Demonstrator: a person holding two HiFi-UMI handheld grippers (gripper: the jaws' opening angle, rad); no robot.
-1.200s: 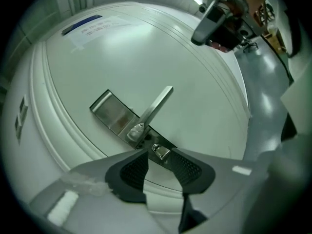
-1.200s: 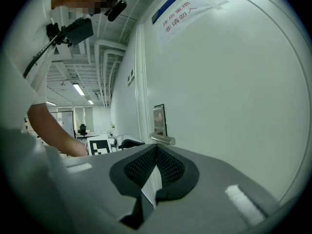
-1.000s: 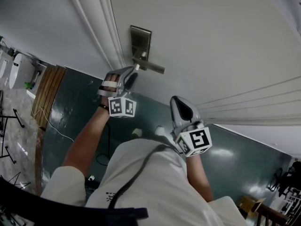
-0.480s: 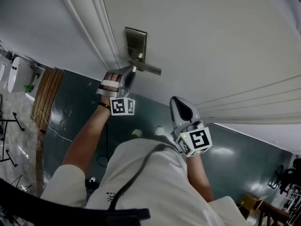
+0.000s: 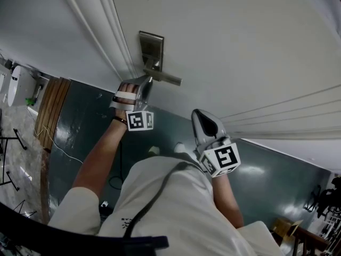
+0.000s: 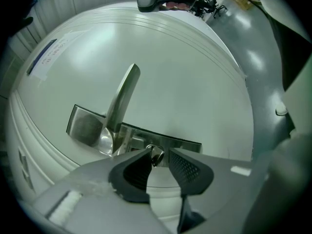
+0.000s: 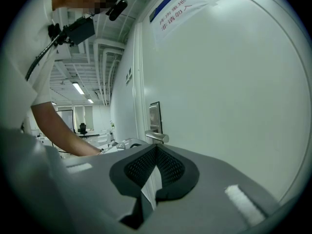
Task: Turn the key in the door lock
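A steel lock plate (image 5: 151, 49) with a lever handle (image 5: 166, 79) sits on the white door (image 5: 229, 31). My left gripper (image 5: 147, 82) reaches up to the plate just below the handle. In the left gripper view a small metal key (image 6: 156, 154) sticks out of the plate (image 6: 87, 128) under the handle (image 6: 124, 96). It lies between my left gripper's (image 6: 160, 158) pads. The jaws have just been closing around it, and a thin gap still shows at the right pad. My right gripper (image 5: 199, 114) hangs shut and empty, back from the door.
The door frame moulding (image 5: 98, 20) runs along the left of the lock. A printed notice (image 7: 178, 8) is stuck high on the door. Below are a dark green floor (image 5: 80, 127), a wooden panel (image 5: 53, 103) and a loose cable (image 5: 64, 145).
My left gripper has edged up to the lock and rolled a little, its marker cube turning. Its jaws have drawn in around the key. The right gripper has not moved.
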